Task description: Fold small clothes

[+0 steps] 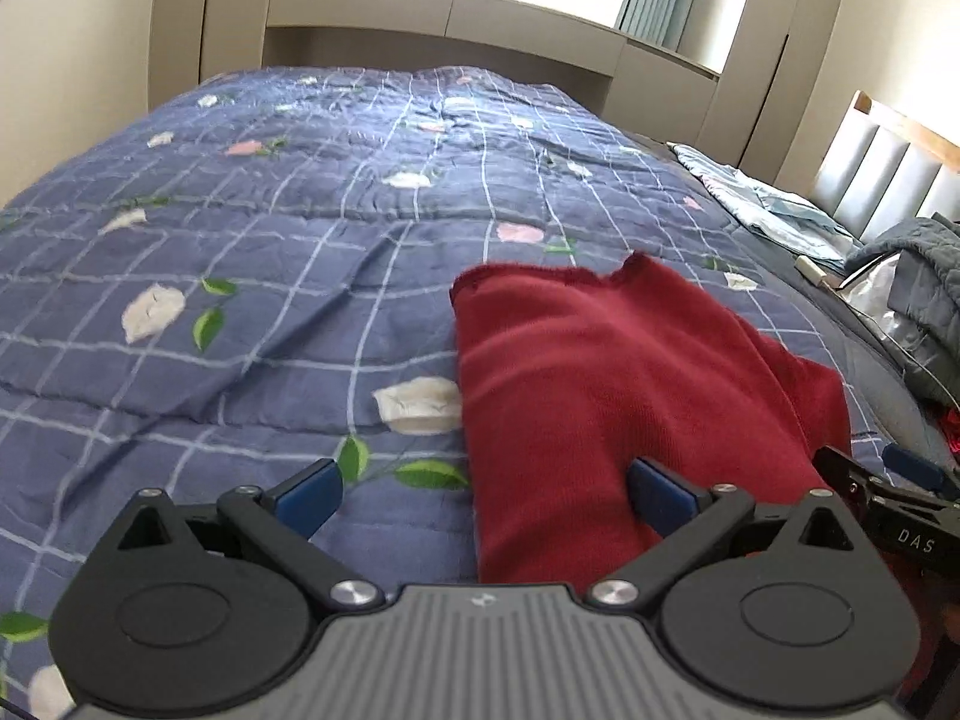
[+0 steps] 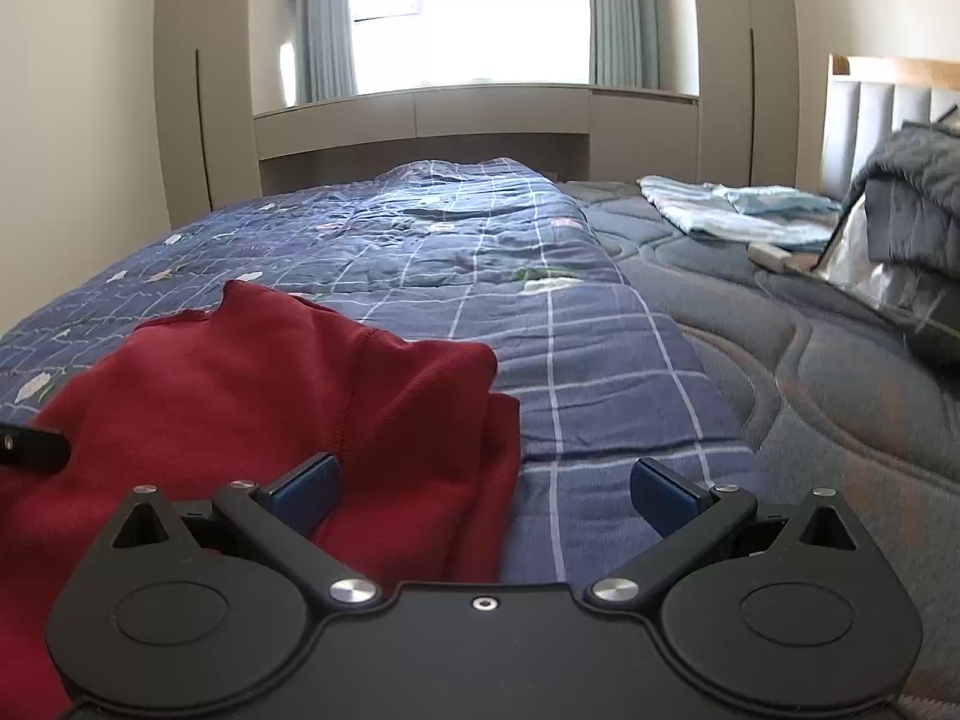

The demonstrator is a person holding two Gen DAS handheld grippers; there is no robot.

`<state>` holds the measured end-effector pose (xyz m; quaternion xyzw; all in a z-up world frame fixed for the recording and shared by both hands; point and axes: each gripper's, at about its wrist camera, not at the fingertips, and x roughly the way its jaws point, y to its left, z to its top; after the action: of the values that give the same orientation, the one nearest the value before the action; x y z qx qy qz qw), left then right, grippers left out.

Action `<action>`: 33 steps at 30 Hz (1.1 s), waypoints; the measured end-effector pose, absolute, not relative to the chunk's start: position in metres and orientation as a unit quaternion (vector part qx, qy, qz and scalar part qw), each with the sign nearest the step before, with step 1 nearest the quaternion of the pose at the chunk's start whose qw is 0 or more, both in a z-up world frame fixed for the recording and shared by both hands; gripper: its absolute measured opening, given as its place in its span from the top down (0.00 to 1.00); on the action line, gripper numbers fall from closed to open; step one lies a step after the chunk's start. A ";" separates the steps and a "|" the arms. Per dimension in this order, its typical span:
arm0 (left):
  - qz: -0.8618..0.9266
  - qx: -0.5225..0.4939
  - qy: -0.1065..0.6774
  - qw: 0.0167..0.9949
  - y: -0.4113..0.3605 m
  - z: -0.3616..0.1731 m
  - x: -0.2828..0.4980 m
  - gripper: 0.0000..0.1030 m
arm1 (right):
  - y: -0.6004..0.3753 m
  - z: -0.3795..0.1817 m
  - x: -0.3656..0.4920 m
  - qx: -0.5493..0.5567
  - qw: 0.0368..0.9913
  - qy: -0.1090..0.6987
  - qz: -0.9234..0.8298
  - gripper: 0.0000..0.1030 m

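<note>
Two grippers, both wide open and holding nothing. The left gripper (image 1: 483, 495) hovers low over the near left edge of the red garment (image 1: 606, 384), one blue pad over the quilt (image 1: 240, 276) and the other over the red cloth. The garment lies on the blue floral quilt, sort of bunched; its far edge looks ragged and the right side has a doubled-over flap. The right gripper (image 2: 483, 495) straddles the garment's right edge, one pad over cloth, one over quilt. My guess is one rough fold at most is in, so most of the folding is left. Further right, light blue bedding (image 2: 738, 210) sits on the bare mattress (image 2: 810, 372).
</note>
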<state>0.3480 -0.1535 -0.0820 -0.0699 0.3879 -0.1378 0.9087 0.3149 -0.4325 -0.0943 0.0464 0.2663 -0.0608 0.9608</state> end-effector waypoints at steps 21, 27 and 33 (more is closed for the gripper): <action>-0.162 -0.109 0.394 0.898 -0.142 -0.087 0.352 0.00 | -0.464 -0.102 0.292 0.201 0.948 0.247 0.023 0.01; -0.170 -0.118 0.414 0.886 -0.142 -0.092 0.361 0.00 | -0.465 -0.103 0.291 0.202 0.946 0.251 0.021 0.01; -0.163 -0.104 0.411 0.891 -0.147 -0.094 0.359 0.00 | -0.465 -0.103 0.294 0.200 0.946 0.253 0.021 0.01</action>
<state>0.3586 -0.1467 -0.0941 -0.1042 0.4108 -0.1632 0.8909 0.2937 -0.4648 -0.1030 0.2001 0.2532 0.0211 0.9463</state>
